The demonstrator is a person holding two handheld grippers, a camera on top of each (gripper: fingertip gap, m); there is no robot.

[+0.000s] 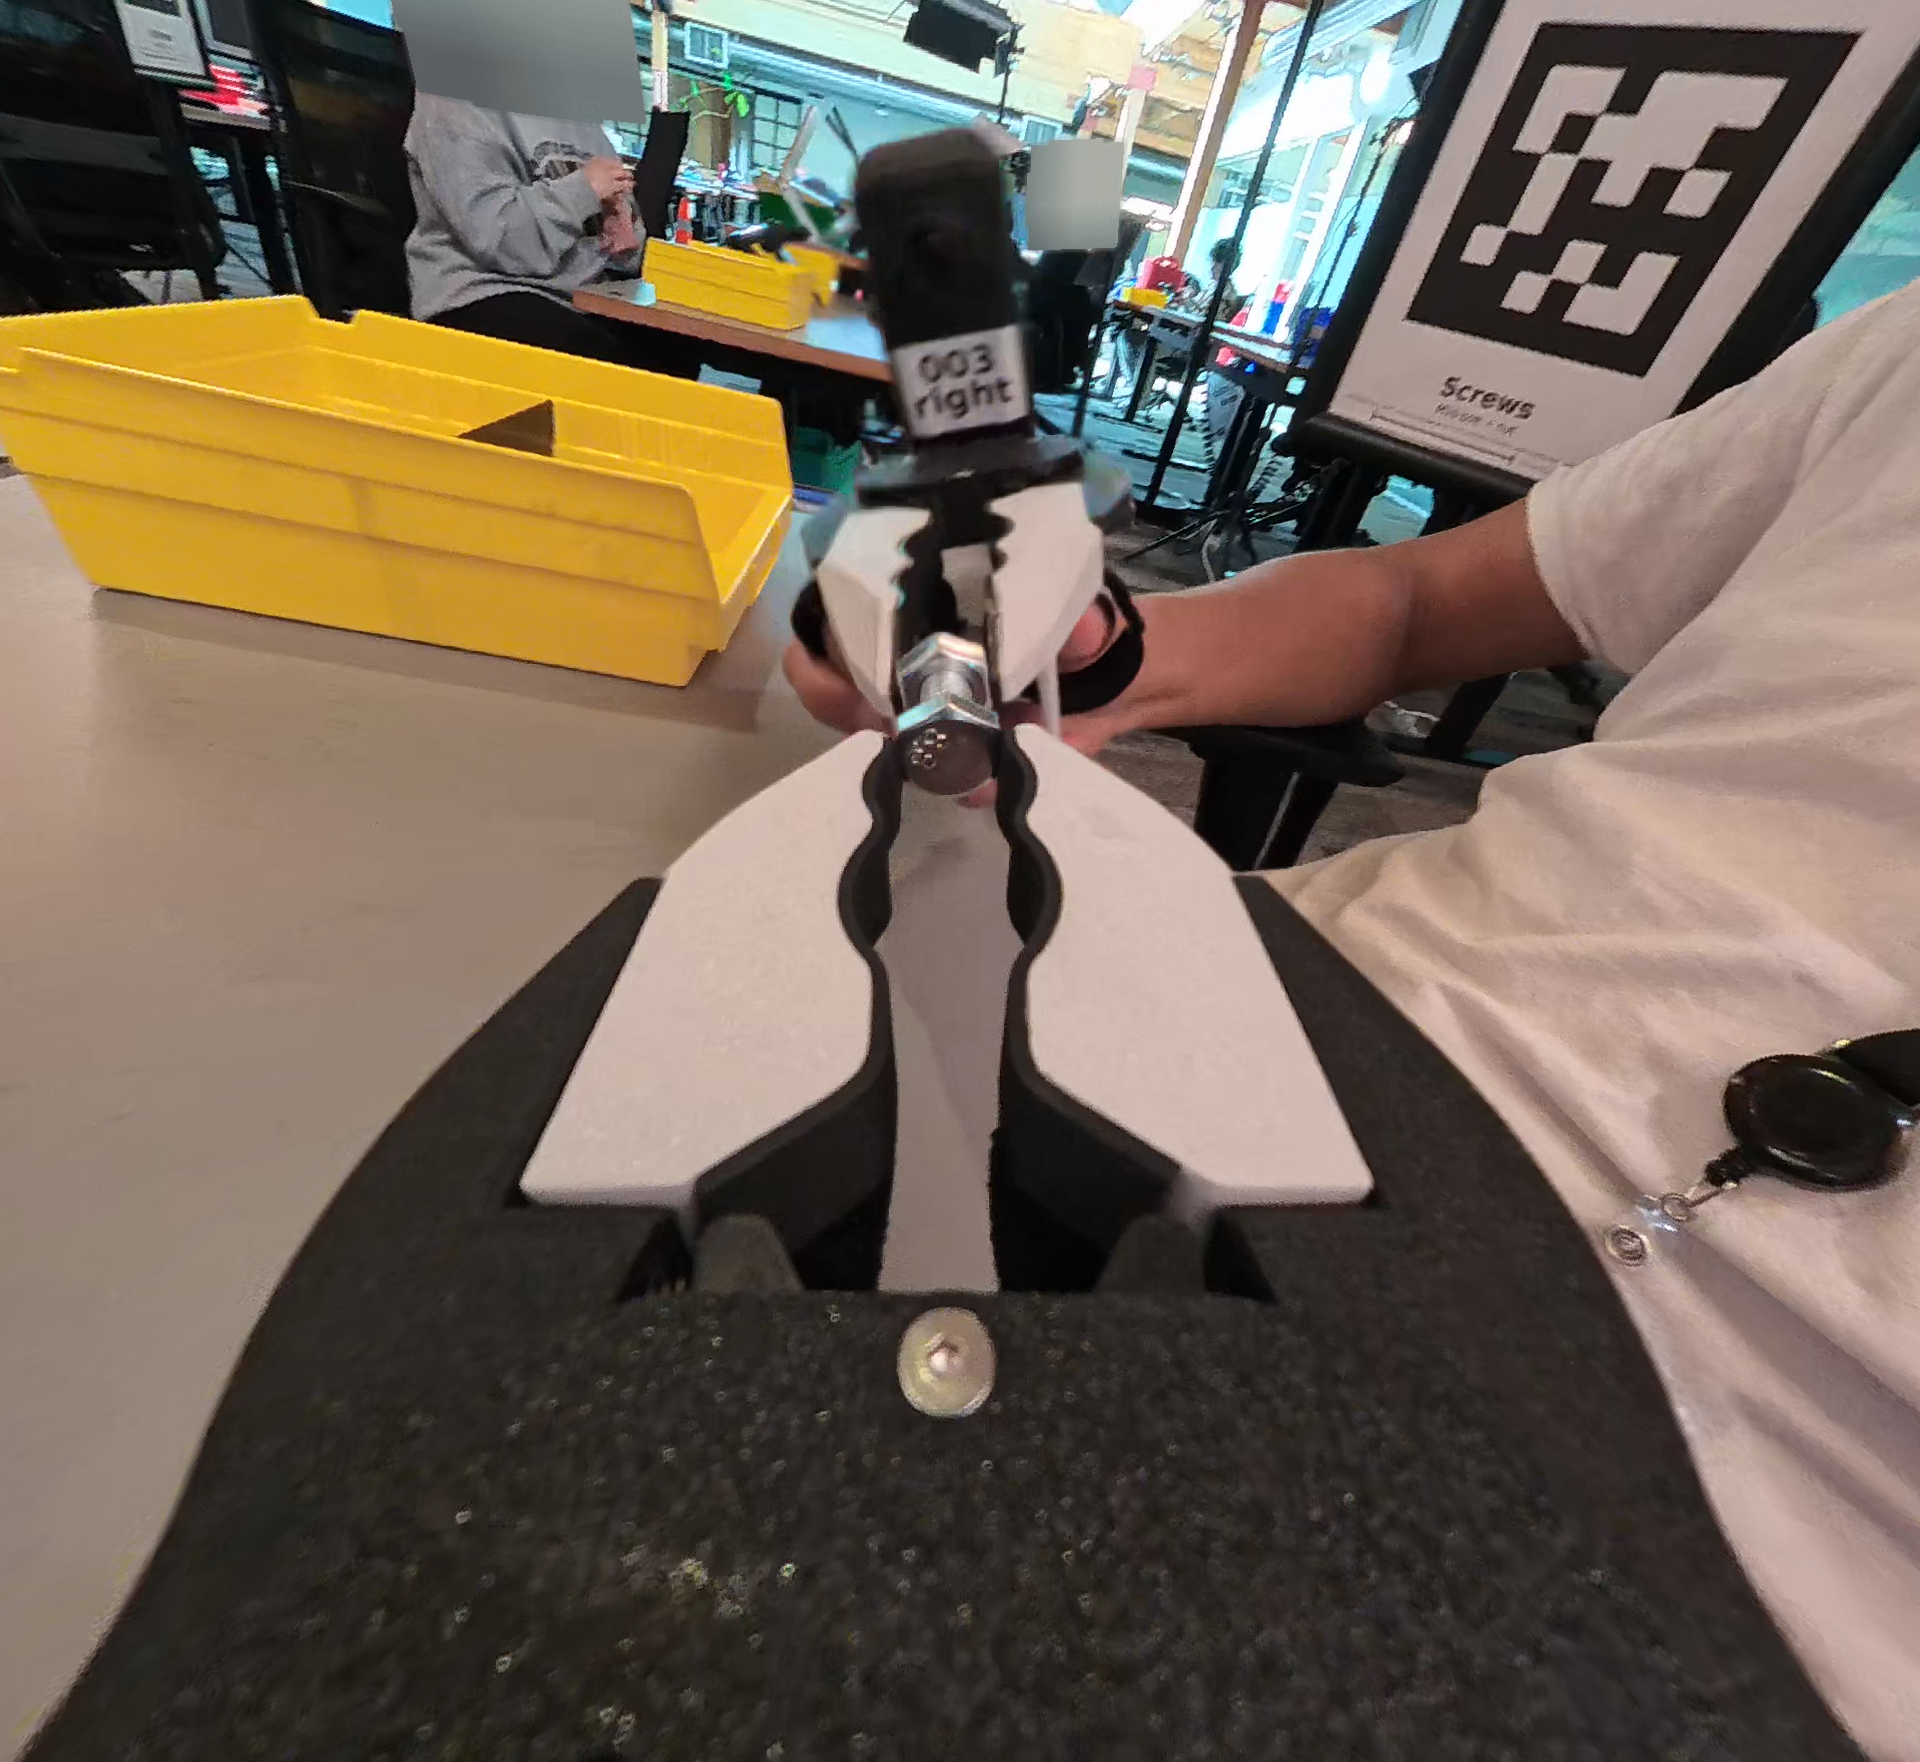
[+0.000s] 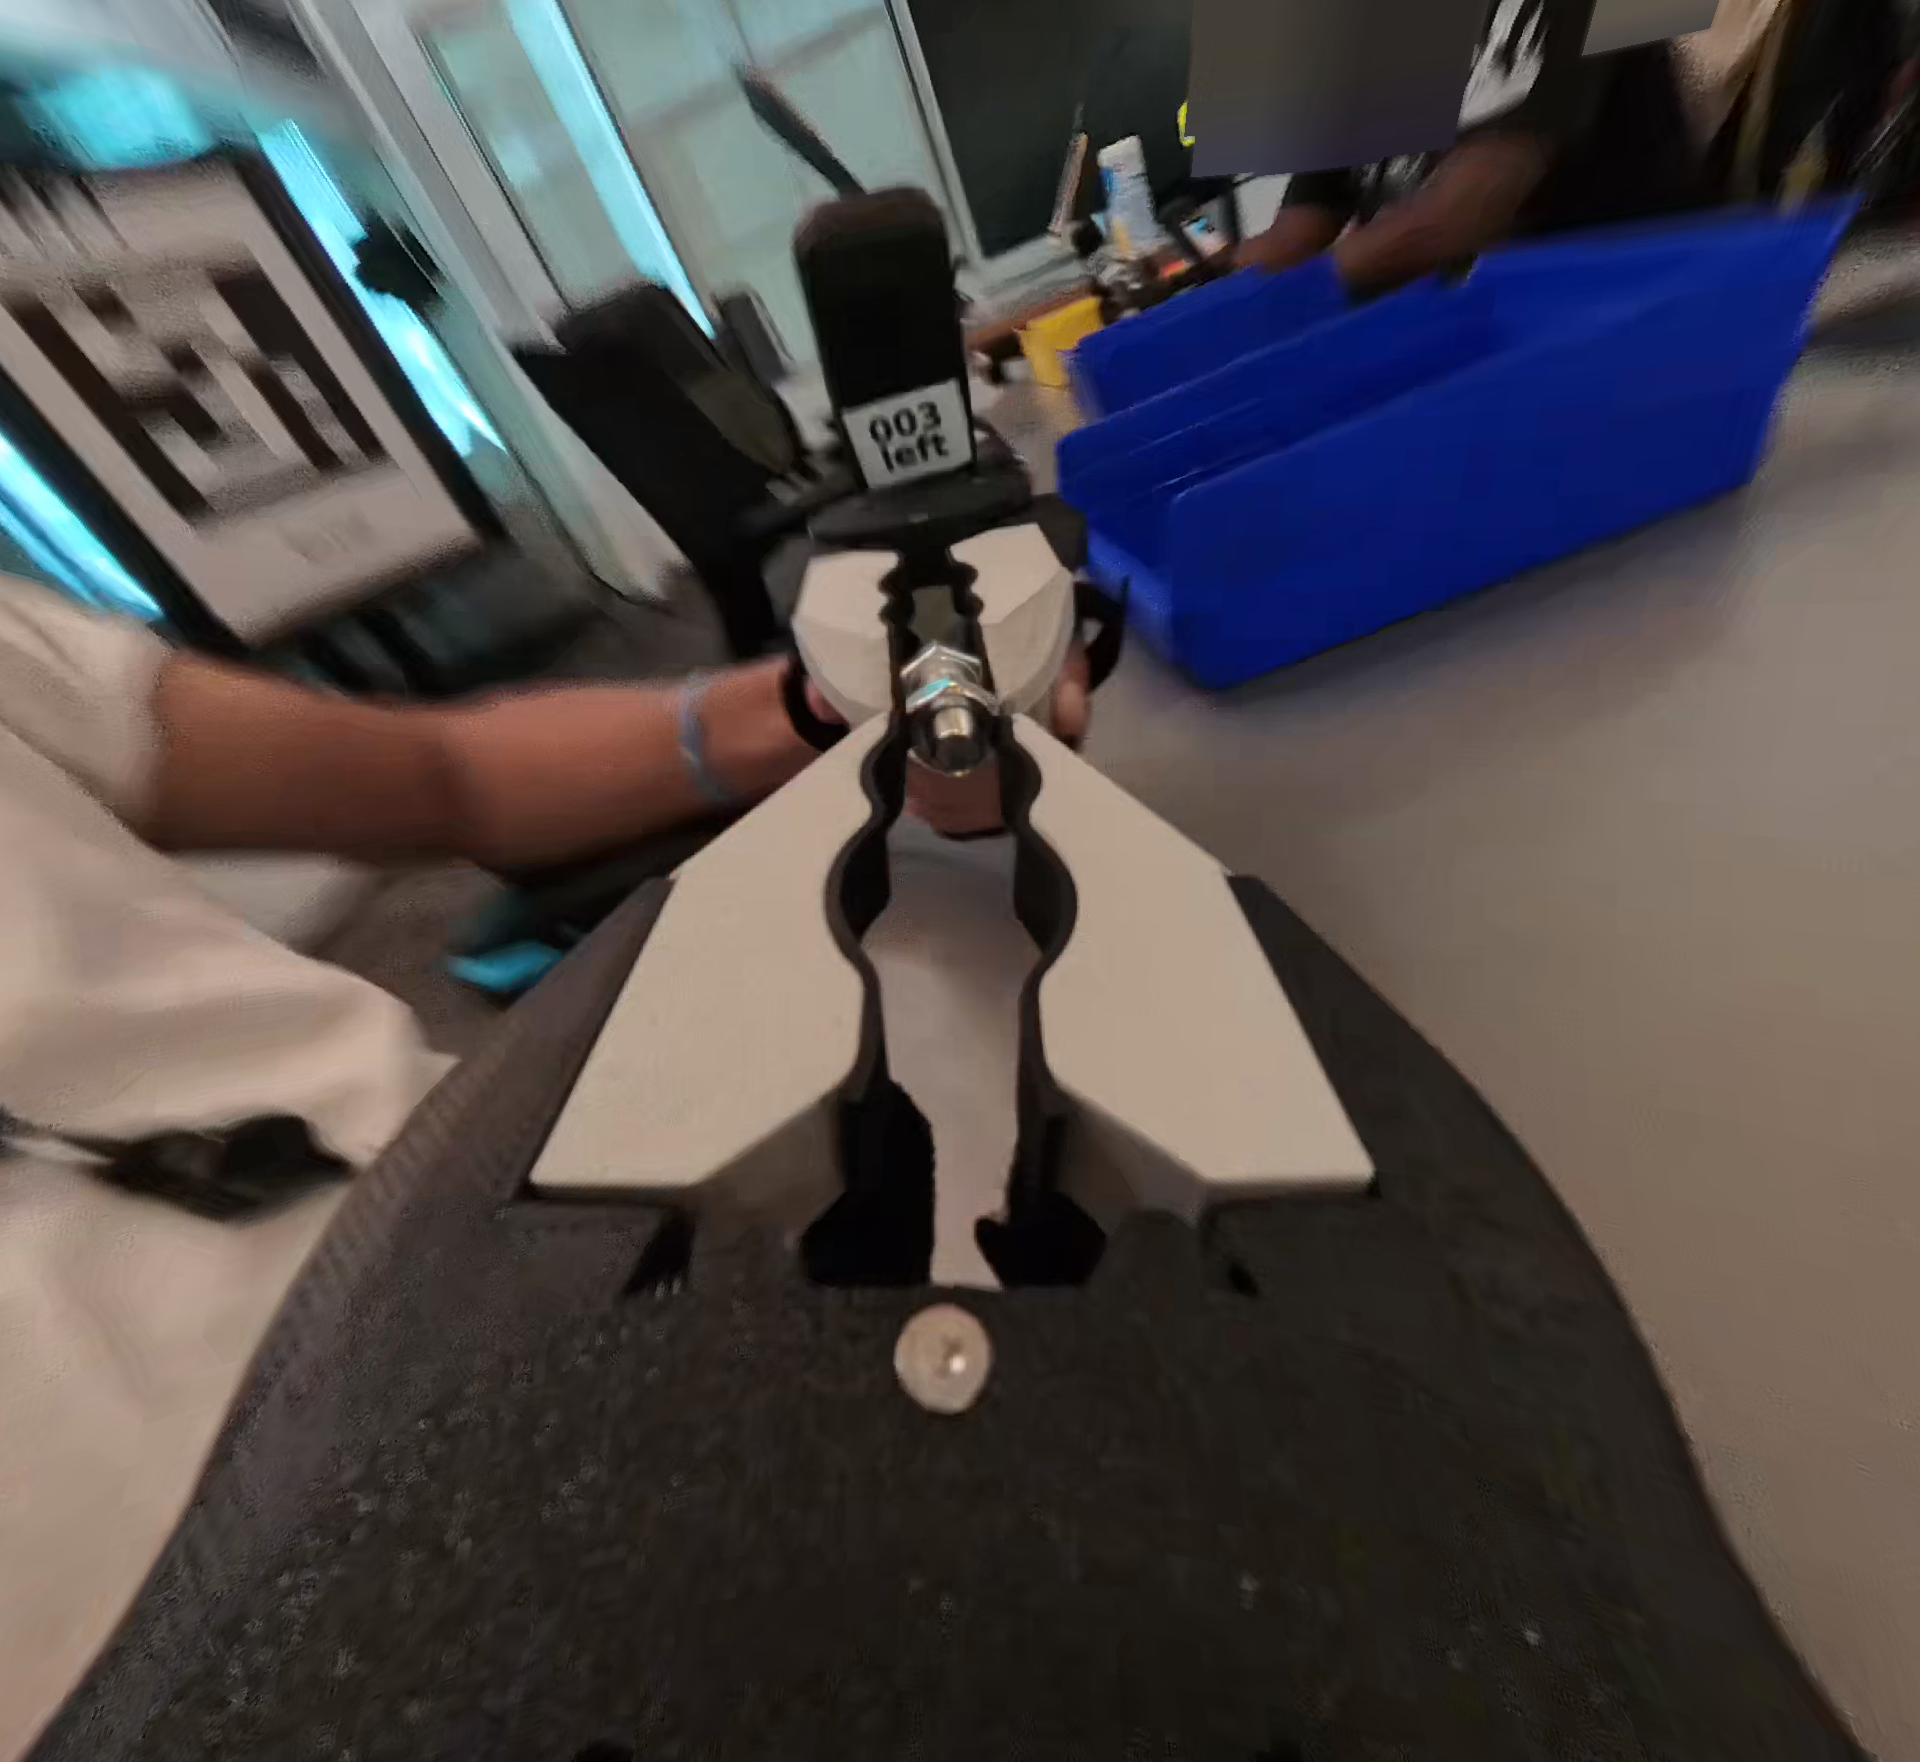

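Observation:
My two grippers face each other above the grey table (image 1: 260,881) with a silver bolt between them. In the left wrist view my left gripper (image 1: 940,756) is shut on the bolt's hex head (image 1: 935,758), both black pads pressed on its sides. A silver nut (image 1: 940,658) sits on the shaft beyond the head, and my right gripper (image 1: 943,704) is shut on it. In the right wrist view my right gripper (image 2: 948,741) has the bolt's plain end (image 2: 951,748) sticking out between its pads, with the nut (image 2: 948,702) just behind it. The left gripper (image 2: 943,689) holds the far end.
A yellow bin (image 1: 416,507) stands on the table at the left. A blue bin (image 2: 1455,486) stands on the table at the right. A framed marker board (image 1: 1642,185) stands at the back right. A person's forearms and white shirt (image 1: 1662,881) are close by. Other people sit at tables behind. My left and right fingertips are right by each other.

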